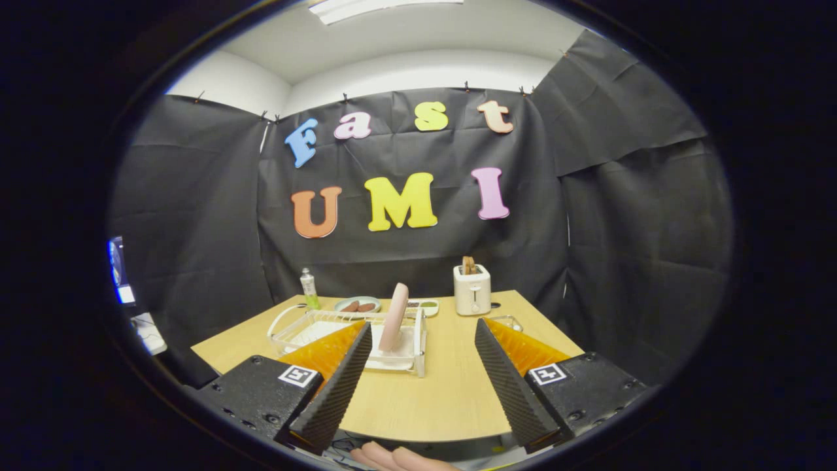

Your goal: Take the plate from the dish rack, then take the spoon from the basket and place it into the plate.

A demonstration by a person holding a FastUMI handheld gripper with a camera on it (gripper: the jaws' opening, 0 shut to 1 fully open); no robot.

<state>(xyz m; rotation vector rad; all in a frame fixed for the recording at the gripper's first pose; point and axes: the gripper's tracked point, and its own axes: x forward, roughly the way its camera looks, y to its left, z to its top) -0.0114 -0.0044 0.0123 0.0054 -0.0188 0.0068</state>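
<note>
My tongs [424, 330] are spread wide, nothing between the fingers, hovering over the near edge of the tabletop [444, 386]. Left finger [340, 379] overlaps the near right part of the dish rack [346, 333] in the view; can't tell if it touches. Right finger [507, 379] is over bare wood.

Plate [394, 316]: pink, standing upright on edge in the right end of the dish rack, just ahead of my left finger and a bit right of it. Not gripped.

Rack is white wire with a white tray under it, left of centre on the tabletop.

Far side, past the rack: a small clear bottle with green liquid [308, 288] at far left, then a grey-green dish with brown pieces [358, 305], then a small white tray [424, 305] partly hidden by the plate. A white toaster [472, 290] with a slice sticking out sits far right of the rack, well apart from it. A small clear container [507, 322] shows just behind my right finger, mostly hidden.

Spoon and basket: can't make them out.

Someone's fingers [399, 458] show at the near tabletop edge, below the tongs.
</note>
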